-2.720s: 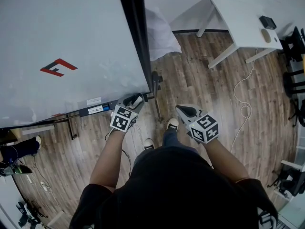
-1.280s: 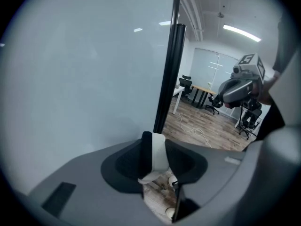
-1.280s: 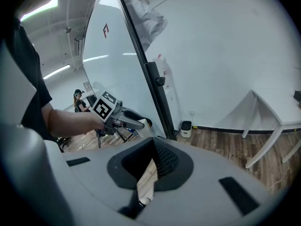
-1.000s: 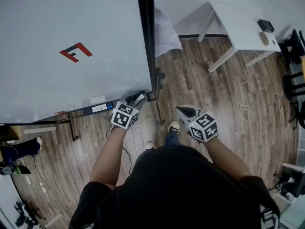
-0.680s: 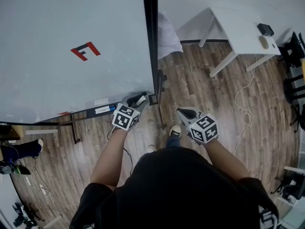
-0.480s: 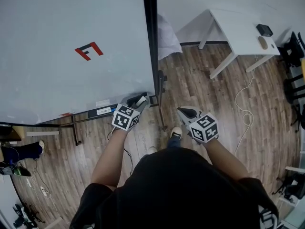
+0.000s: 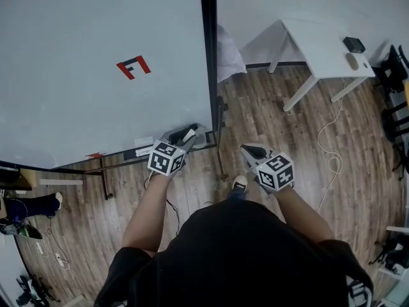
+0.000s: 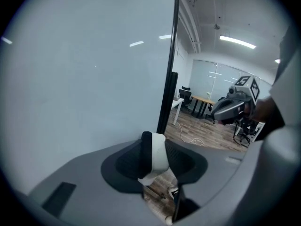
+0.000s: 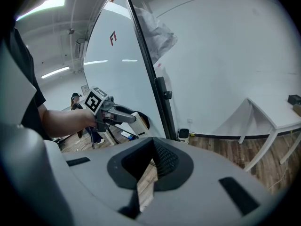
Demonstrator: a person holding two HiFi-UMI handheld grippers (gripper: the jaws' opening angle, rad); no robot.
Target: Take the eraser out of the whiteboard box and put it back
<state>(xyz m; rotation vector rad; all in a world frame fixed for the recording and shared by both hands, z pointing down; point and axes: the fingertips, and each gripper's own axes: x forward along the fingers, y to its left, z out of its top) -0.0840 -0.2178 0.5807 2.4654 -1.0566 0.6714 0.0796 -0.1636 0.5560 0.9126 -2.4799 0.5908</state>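
My left gripper (image 7: pixel 190 132) is at the lower right corner of the whiteboard (image 7: pixel 96 62), shut on the eraser (image 7: pixel 189 134). In the left gripper view the eraser (image 8: pixel 157 157), white with a black side, stands upright between the pads, close to the board's face. The box (image 7: pixel 203 137) at the board's bottom corner is just right of the jaws; I cannot make out its inside. My right gripper (image 7: pixel 246 149) hangs over the wooden floor to the right, and its jaws meet at the tip (image 9: pixel 153 142) with nothing between them. The right gripper view shows the left gripper (image 9: pixel 131 118) from the side.
The board's black frame post (image 7: pixel 209 56) runs up beside the left gripper. A marker tray (image 7: pixel 128 153) lines the board's lower edge. A white desk (image 7: pixel 326 40) stands at the back right, with a cable (image 7: pixel 332 152) on the floor and a white cloth (image 7: pixel 227 53) behind the post.
My left gripper has risen a little along the board's lower corner with the eraser still in it. The right gripper has stayed where it was.
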